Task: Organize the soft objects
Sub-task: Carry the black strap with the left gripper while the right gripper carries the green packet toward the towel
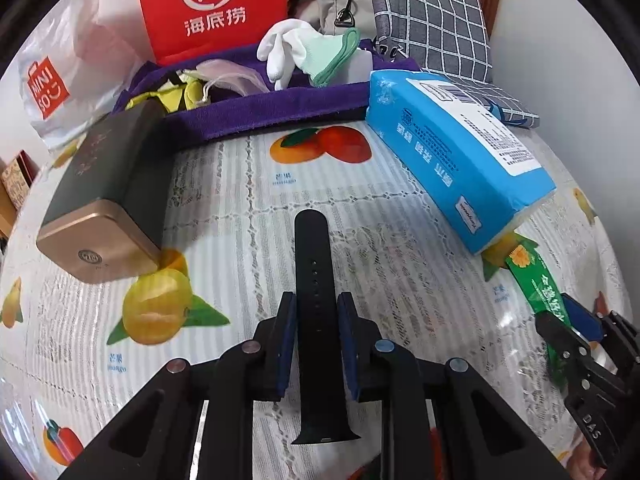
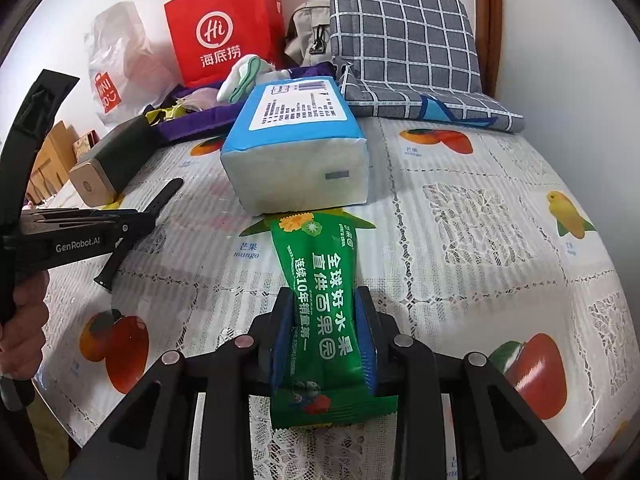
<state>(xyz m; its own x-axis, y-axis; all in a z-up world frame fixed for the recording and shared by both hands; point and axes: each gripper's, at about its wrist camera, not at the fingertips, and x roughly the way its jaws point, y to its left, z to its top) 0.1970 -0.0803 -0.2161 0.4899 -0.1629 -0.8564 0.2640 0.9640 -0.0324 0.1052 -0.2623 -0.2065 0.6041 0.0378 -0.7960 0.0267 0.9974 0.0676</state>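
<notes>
With gloves (image 1: 296,46) and pouches apparently already in the purple tray (image 1: 280,106), the left claw (image 1: 316,312) pinched a black watch strap (image 1: 314,280) and the right claw (image 2: 325,320) a green sachet (image 2: 320,304) above the surface (image 2: 460,216), the tissue pack (image 2: 296,148) left.

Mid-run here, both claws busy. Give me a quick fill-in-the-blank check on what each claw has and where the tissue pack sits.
1. The left claw is shut on a black ____.
2. The right claw is shut on a ____ snack packet.
3. The blue tissue pack lies on the far end of that ____.
4. The white glove rests in the ____ fabric tray.

Missing words: watch strap; green; packet; purple
</notes>
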